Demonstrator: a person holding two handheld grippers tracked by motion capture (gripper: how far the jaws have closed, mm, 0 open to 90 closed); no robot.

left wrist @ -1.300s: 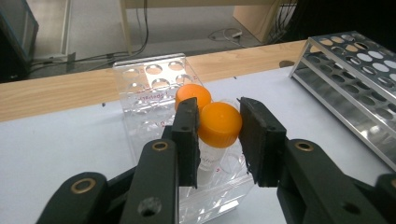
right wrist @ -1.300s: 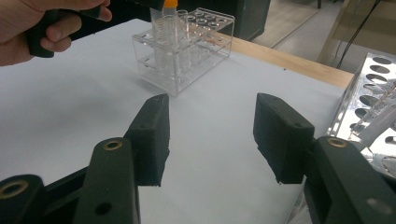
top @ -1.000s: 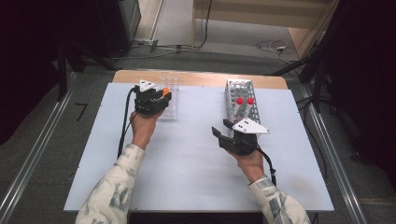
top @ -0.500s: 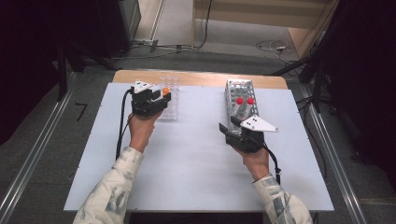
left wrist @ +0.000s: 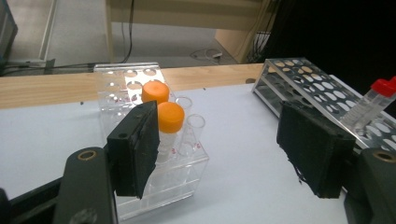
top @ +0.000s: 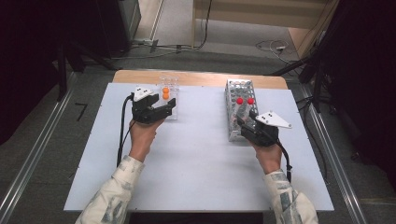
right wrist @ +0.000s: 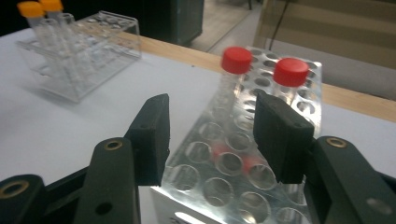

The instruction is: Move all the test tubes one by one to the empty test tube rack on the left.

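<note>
Now the left gripper (top: 164,106), at the upper left of the high view, has just been opening its jaws; they stand spread, nothing between the pads. A second ago they sat tighter against the clear plastic rack (top: 169,81), so the nearer orange-capped tube (left wrist: 170,117) looks freshly released, seated upright in that rack. Judged: one tube delivered, the next pickup due.

The right gripper (top: 243,124) has slid from mid-table up against the near end of the metal rack (top: 233,93), right of centre. Its jaws are spread, unchanged in width, holding nothing; in the right gripper view they straddle the rack's near corner.

Containers:
- Clear plastic rack: two orange-capped tubes, the second orange-capped tube (left wrist: 155,92) just behind the first; beside them some uncapped clear tubes, other holes empty.
- Metal rack: two red-capped tubes (right wrist: 236,59) side by side toward the far end, slightly tilted; remaining holes open.
</note>
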